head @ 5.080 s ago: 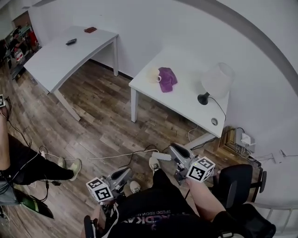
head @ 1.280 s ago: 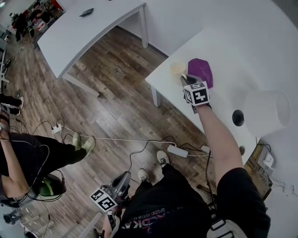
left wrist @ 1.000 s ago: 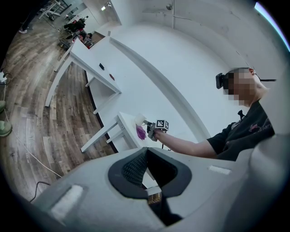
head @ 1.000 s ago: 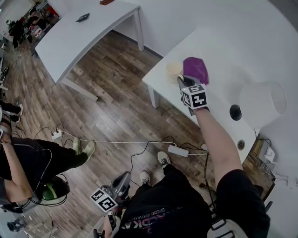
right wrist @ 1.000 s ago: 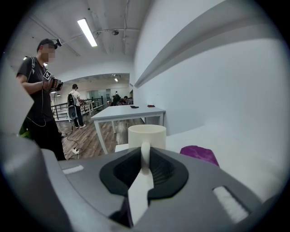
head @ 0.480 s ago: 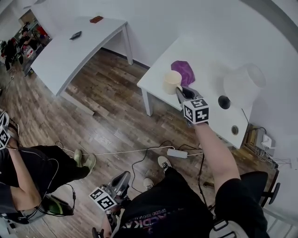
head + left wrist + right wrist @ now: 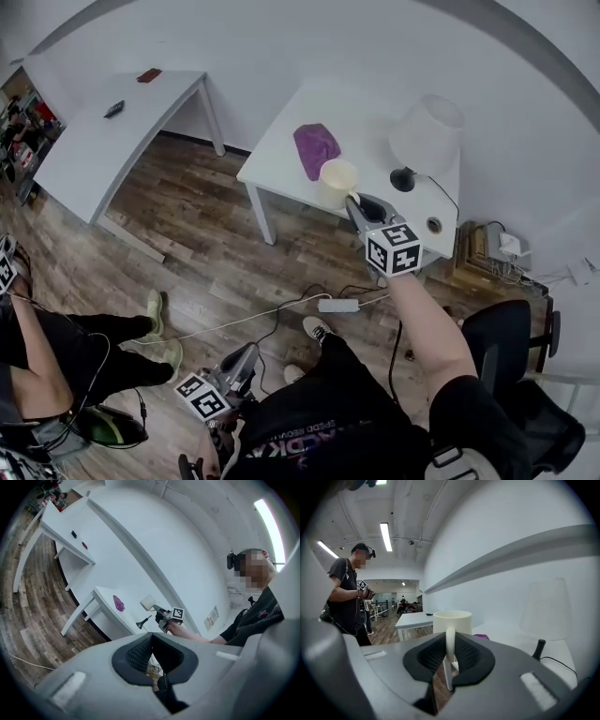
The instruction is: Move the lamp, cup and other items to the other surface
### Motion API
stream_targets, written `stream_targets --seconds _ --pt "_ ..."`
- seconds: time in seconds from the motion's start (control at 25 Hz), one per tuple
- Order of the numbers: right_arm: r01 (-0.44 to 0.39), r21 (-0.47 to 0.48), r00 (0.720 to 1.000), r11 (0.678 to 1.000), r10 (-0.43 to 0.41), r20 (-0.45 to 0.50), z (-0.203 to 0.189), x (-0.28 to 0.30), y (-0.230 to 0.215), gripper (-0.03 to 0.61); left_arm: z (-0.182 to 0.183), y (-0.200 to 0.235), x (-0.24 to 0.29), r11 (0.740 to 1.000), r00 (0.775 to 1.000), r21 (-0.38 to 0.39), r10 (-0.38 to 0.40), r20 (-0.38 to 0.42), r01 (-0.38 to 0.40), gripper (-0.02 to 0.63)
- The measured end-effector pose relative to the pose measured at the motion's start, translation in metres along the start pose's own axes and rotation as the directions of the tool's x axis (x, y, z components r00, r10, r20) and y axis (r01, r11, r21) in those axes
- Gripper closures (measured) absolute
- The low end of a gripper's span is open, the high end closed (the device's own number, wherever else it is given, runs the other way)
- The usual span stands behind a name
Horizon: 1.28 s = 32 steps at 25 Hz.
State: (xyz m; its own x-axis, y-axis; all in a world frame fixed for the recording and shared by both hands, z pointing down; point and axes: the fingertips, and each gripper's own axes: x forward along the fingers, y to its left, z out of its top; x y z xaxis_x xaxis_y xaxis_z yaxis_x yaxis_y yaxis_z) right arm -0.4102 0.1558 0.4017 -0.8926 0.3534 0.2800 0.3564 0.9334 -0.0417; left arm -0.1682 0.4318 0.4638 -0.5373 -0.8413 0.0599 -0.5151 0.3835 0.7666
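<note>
Cream cup (image 7: 337,180), upright, handle clamped in the right tool (image 7: 449,651)

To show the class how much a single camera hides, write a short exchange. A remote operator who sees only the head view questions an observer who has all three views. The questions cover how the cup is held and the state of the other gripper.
Operator: From above I see the cup at the tip of the right gripper. What exactly is gripped?
Observer: The right gripper view shows the jaws shut on the cup's handle, one pad on each side.
Operator: And the left gripper down by the legs? I mostly see its marker cube.
Observer: The left gripper view shows its jaw tips together, with nothing between them.
</note>
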Motion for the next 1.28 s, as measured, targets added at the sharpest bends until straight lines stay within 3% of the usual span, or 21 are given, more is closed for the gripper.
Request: stream_targets --seconds 0.36,0.56,0.84,1.28 --pt "0.178 0.069 0.983 0.982 -0.180 0.027 -0.022 -0.125 -0.027 0.532 -0.036 -0.035 0.018 0.988 0.971 0.019 -0.146 -0.188 0.152 0.614" --pt "0.293 0.123 0.954 0.948 -0.298 0.028 -0.037 -0.191 -0.061 0.532 -0.051 -0.057 0.044 0.974 0.939 0.017 -0.213 -0.271 0.226 0.614" --pt "0.442 0.174 0.892 0.880 -0.452 0.017 -0.064 -0.282 -0.110 0.532 -0.089 -0.085 0.097 0.940 0.857 -0.020 -0.318 -0.406 0.339 0.614" --pt "0.666 0.245 0.737 0.705 -0.673 -0.066 -0.132 -0.480 -0.210 0.532 -0.187 -0.176 0.194 0.876 0.685 -0.116 -0.443 -0.578 0.468 0.614"
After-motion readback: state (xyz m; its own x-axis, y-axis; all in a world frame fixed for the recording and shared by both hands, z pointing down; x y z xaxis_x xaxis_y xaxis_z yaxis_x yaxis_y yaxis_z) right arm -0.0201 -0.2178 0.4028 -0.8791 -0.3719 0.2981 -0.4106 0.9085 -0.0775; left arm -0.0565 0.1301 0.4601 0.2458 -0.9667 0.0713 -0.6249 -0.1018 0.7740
